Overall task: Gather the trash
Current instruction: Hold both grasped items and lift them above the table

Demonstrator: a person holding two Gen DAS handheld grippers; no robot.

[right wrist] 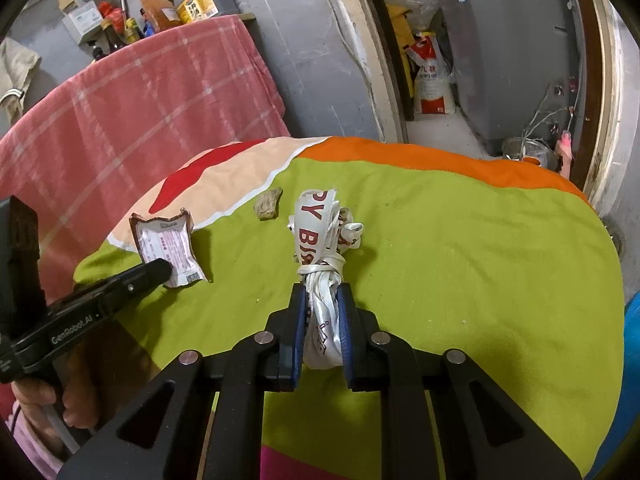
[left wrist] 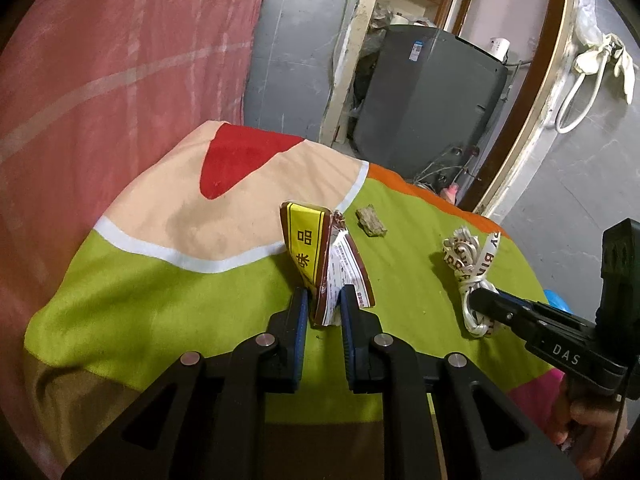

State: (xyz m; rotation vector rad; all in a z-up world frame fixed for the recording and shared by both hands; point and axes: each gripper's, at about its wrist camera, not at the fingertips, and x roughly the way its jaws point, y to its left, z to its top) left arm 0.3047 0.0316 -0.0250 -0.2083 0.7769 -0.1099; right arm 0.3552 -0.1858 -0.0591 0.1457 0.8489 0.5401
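Trash lies on a bed covered with a colourful cloth, mostly green with a peach and red part. The biggest piece is a white ribbon bundle with red letters; the right gripper is closed on its lower end, and the upper end stands free above the cloth. To the left of it is a torn brown and yellow food wrapper; the left gripper has closed its blue pads on the wrapper's lower edge. The smallest piece, a brownish scrap, rests on the green cloth between the two, farther from the grippers.
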